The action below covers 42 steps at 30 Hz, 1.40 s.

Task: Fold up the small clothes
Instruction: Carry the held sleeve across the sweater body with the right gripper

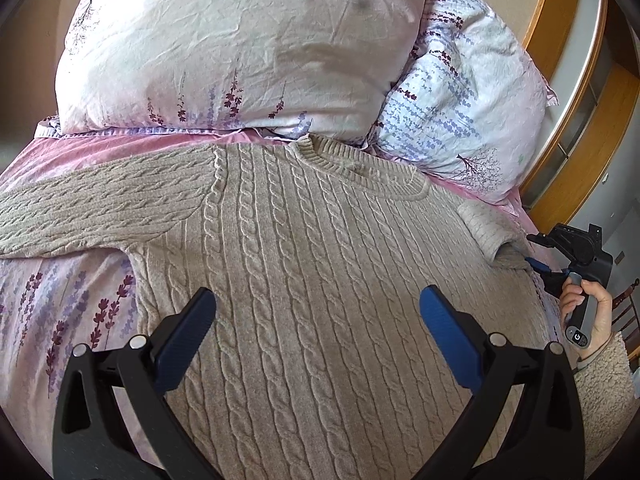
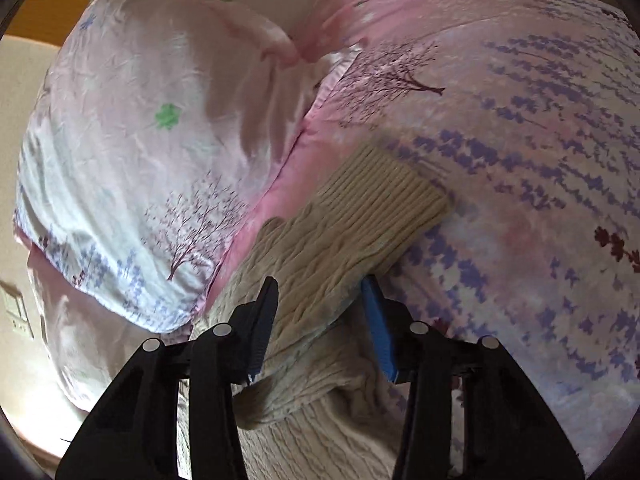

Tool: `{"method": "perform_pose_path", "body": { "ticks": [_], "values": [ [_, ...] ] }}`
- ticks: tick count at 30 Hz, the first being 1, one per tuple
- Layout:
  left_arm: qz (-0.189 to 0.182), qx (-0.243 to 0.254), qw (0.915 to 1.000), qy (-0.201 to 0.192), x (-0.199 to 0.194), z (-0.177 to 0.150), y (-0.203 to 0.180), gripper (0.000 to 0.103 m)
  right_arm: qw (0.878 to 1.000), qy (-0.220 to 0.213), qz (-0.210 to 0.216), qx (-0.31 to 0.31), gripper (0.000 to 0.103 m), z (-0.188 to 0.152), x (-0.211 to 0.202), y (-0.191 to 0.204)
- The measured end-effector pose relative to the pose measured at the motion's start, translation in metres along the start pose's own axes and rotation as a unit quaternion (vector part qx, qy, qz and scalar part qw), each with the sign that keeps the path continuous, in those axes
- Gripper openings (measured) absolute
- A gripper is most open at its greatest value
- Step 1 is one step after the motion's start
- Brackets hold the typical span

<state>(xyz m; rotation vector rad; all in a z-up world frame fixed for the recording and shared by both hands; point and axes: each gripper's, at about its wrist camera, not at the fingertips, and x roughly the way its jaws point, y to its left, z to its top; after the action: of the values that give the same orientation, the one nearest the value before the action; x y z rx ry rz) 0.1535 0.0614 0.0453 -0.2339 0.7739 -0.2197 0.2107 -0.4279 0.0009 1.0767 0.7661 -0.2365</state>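
Note:
A beige cable-knit sweater point(image 1: 304, 240) lies face up on the bed, its neckline toward the pillows. Its left sleeve point(image 1: 80, 208) stretches out to the left. My left gripper point(image 1: 318, 308) hovers open over the sweater's chest with nothing between its blue pads. At the right edge a person's hand point(image 1: 588, 308) holds my right gripper point(image 1: 534, 252) at the folded right sleeve point(image 1: 488, 228). In the right wrist view that sleeve point(image 2: 320, 256) runs between the fingers of my right gripper point(image 2: 322, 284), ribbed cuff point(image 2: 392, 196) pointing away. The jaws flank the sleeve without visibly squeezing it.
Two floral pillows point(image 1: 240, 48) point(image 1: 460, 100) lie just beyond the neckline. The bed has a pink and lavender-print sheet point(image 1: 60, 300) point(image 2: 520, 160). A wooden frame point(image 1: 568, 100) stands past the bed's right side, and a chair shows at the far right.

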Motion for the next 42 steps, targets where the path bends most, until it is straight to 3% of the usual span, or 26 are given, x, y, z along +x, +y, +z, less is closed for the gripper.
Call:
{"method": "perform_pose_path", "body": {
  "ticks": [6,9,14,17,18,20,23,27,31,35,40,42],
  "values": [
    [-0.002,-0.016,0.9998,0.008,-0.002,0.003,0.013,0.101,0.999,0.007,-0.033,0.010,0.025,0.009,0.007,-0.004],
    [-0.015,-0.035,0.9992,0.016,-0.001,0.003,0.022,0.101,0.998,0.027,-0.045,0.031,0.026,0.000,0.003,-0.007],
    [-0.014,-0.042,0.9989,0.014,-0.001,0.003,0.027,0.101,0.998,0.033,-0.031,0.053,0.032,-0.008,-0.004,-0.009],
    [-0.015,-0.039,0.9991,0.011,-0.003,0.002,0.026,0.101,0.997,0.019,-0.024,0.064,0.031,0.000,0.000,-0.008],
    [-0.014,-0.037,0.9992,0.009,-0.004,0.002,0.026,0.101,0.998,0.013,-0.028,0.061,0.025,0.003,0.002,-0.007],
    [-0.011,-0.035,0.9993,0.006,-0.006,0.002,0.027,0.101,0.998,-0.002,-0.050,0.039,0.015,0.009,0.004,-0.001],
    [-0.008,-0.038,0.9992,0.002,-0.008,0.002,0.032,0.101,0.998,-0.022,-0.062,-0.011,0.011,0.010,0.006,0.014],
    [-0.015,-0.052,0.9985,-0.008,-0.011,0.004,0.041,0.101,0.992,-0.062,-0.016,-0.107,0.010,-0.004,-0.010,0.061],
    [-0.024,-0.064,0.9974,-0.022,-0.012,0.008,0.046,0.101,0.976,-0.035,0.065,-0.205,0.010,-0.046,-0.016,0.118],
    [-0.042,-0.068,0.9959,-0.043,-0.013,0.009,0.046,0.101,0.949,0.052,0.123,-0.287,0.010,-0.113,0.006,0.162],
    [-0.078,-0.090,0.9925,-0.023,-0.003,0.013,0.047,0.101,0.909,0.175,0.099,-0.365,0.011,-0.200,0.067,0.181],
    [-0.095,-0.108,0.9896,-0.007,0.003,0.017,0.049,0.101,0.893,0.214,0.088,-0.387,0.019,-0.222,0.081,0.185]
  ]
}}
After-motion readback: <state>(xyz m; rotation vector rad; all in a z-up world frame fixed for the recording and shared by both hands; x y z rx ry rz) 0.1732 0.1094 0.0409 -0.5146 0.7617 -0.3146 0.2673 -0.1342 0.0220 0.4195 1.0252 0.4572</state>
